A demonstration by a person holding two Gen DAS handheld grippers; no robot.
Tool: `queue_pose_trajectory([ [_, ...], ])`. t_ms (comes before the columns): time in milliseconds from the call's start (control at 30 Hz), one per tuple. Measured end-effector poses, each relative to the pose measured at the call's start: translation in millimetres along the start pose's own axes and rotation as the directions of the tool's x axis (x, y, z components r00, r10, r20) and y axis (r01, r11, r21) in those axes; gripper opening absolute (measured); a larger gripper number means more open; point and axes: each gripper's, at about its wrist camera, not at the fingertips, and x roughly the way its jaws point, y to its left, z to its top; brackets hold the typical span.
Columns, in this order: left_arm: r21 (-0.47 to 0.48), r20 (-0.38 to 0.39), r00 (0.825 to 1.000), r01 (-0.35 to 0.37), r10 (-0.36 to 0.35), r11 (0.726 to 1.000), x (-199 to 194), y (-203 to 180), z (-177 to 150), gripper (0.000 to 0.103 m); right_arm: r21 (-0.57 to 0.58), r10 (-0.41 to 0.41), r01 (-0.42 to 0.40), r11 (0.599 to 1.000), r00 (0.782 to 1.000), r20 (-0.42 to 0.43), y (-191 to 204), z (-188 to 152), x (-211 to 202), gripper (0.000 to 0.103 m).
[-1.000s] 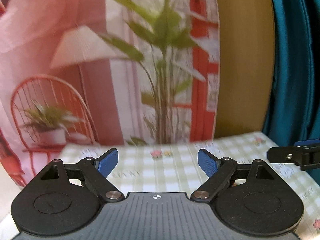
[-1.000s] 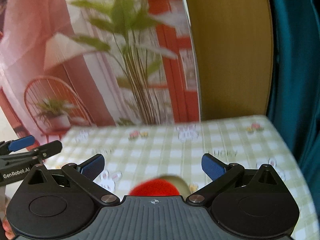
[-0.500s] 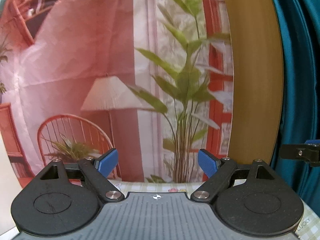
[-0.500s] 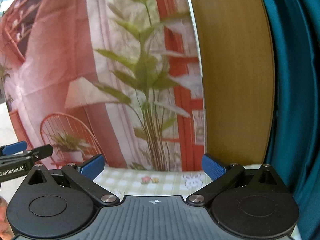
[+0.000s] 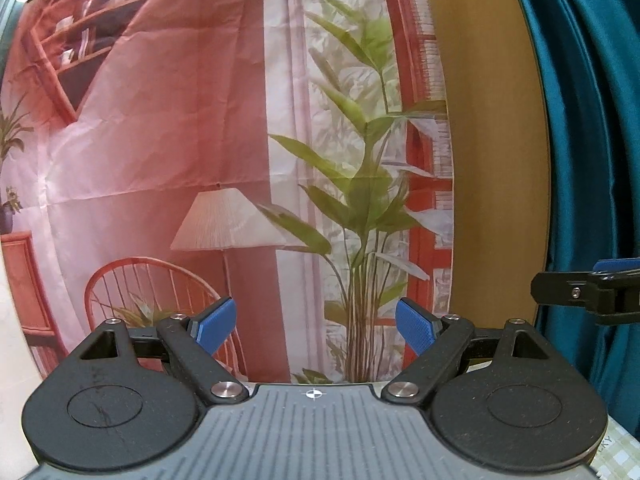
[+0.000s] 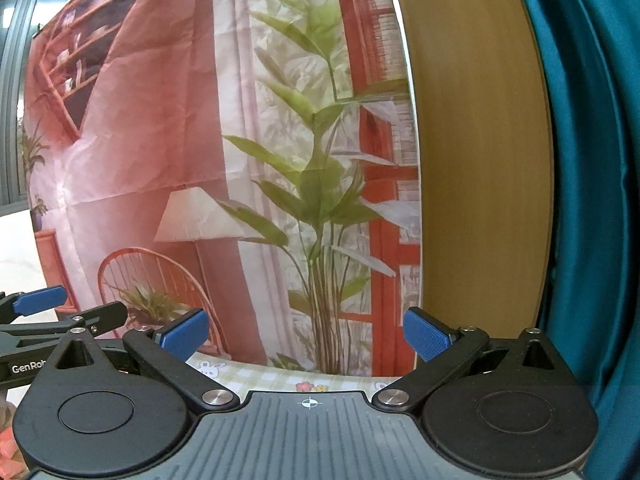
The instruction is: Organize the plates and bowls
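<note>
No plate or bowl shows in either view. My left gripper [image 5: 314, 326] is open and empty, raised and facing a printed backdrop. My right gripper [image 6: 306, 336] is open and empty too, facing the same backdrop. The right gripper's fingers [image 5: 576, 294] show at the right edge of the left wrist view. The left gripper's fingers [image 6: 60, 312] show at the left edge of the right wrist view. A strip of the green checked tablecloth [image 6: 280, 378] shows just above the right gripper's body.
A backdrop [image 5: 200, 140] printed with a lamp, chair and plant hangs behind the table. A wooden panel [image 5: 492, 160] and a teal curtain [image 5: 588, 140] stand to the right. A corner of the tablecloth [image 5: 618, 454] shows at lower right.
Both grippers have tilted upward. The tabletop and a red round object seen in the right wrist view one second ago have dropped out of sight. Both pairs of jaws stay open.
</note>
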Motion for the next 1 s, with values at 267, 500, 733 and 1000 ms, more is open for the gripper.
queue_pose_trajectory([
  [267,-0.031,-0.018,0.999,0.026,-0.026,0.999,-0.3,1.7,-0.8,0.089,-0.001,-0.008,0.008,1.0,1.0,-0.016,0.0,-3.6,2.1,0.103],
  [500,-0.045,-0.036,0.999,0.022,-0.024,0.999,2.2,2.5,-4.6,0.089,0.002,-0.021,0.021,1.0,0.999,-0.026,-4.0,-7.8,4.4,0.103],
  [733,-0.048,-0.045,0.999,0.023,-0.025,0.999,2.6,3.9,-7.3,0.089,0.001,-0.026,0.026,1.0,0.999,-0.029,-5.6,-9.2,3.5,0.103],
  [1000,-0.049,-0.048,0.999,0.021,-0.024,0.999,3.3,7.4,-7.6,0.089,0.001,-0.024,0.024,1.0,0.999,-0.029,-6.1,-9.9,2.8,0.103],
])
